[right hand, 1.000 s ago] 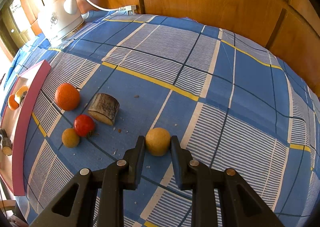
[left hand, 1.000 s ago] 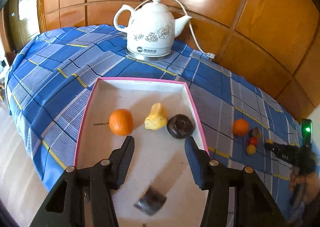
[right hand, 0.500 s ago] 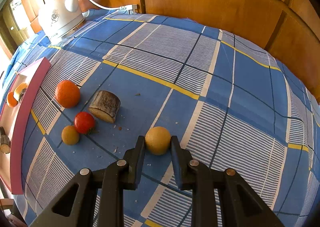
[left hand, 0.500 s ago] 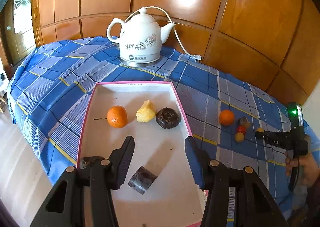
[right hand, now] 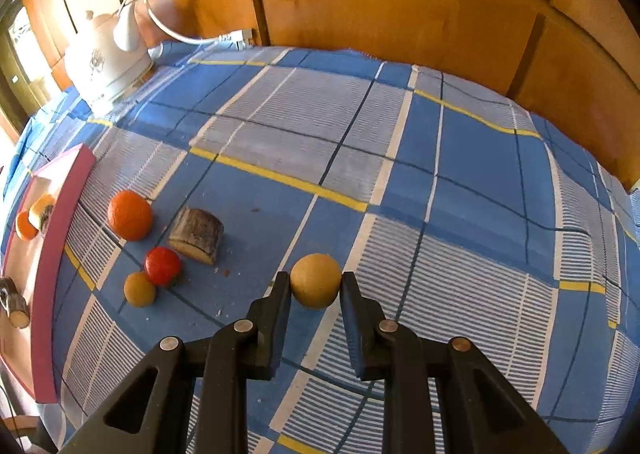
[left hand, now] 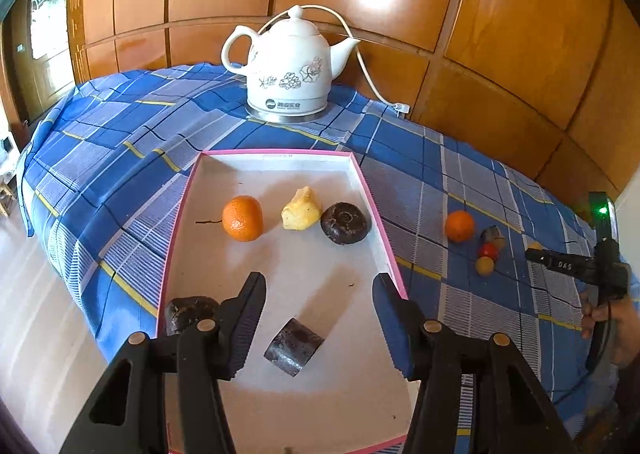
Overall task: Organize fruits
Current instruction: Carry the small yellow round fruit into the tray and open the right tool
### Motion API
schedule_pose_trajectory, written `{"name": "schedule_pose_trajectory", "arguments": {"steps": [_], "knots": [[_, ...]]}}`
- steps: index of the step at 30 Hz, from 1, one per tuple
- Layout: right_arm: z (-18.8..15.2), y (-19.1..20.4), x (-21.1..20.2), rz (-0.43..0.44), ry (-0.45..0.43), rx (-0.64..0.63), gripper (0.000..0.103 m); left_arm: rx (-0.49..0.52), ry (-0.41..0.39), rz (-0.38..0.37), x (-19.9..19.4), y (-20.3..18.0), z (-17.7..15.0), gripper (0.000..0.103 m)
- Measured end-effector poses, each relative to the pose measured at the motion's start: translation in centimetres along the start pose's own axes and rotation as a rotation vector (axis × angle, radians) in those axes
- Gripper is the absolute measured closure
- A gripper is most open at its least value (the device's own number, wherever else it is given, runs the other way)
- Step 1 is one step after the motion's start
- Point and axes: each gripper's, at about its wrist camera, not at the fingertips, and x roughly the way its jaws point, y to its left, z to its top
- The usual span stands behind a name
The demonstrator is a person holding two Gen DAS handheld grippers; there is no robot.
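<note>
Left gripper point(left hand: 319, 296) now farther from tray point(left hand: 280, 157)

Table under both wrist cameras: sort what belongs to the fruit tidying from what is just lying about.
Job:
- pink-rimmed tray
- orange, yellow piece and dark round fruit in it
- loose orange, red fruit, small yellow fruit
- yellow ball fruit in the right gripper

Lying about:
- white kettle
- its cord
- checked tablecloth

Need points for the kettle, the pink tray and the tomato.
kettle point(left hand: 289, 71), left wrist view, middle of its white body.
pink tray point(left hand: 280, 153), left wrist view, far rim.
tomato point(right hand: 162, 266), right wrist view, centre of its red skin.
</note>
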Motion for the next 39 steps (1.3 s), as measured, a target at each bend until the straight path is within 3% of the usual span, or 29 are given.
{"name": "schedule_pose_trajectory", "arguments": {"steps": [6,9,21,32,39], "knots": [[0.3,-0.6,-1.6,0.04,-0.053,0.037,0.078,-0.021,0.0,0.011,0.0,0.8,-0.1,0.046],[0.3,0.6,-2.5,0.105,-0.073,-0.005,0.078,-0.039,-0.002,0.012,0.0,1.4,0.0,0.046],[-0.9,6.4,-4.2,0.189,-0.058,-0.151,0.078,-0.089,-0.006,0.048,-0.2,3.9,-0.5,0.046],[-2.2,19.2,-6.5,0.443,-0.074,-0.317,0.078,-0.118,-0.037,0.06,-1.0,5.4,-0.6,0.046],[-2.3,24.7,-4.8,0.467,-0.033,-0.374,0.078,-0.119,-0.05,0.076,-1.5,6.5,-1.2,0.046]]}}
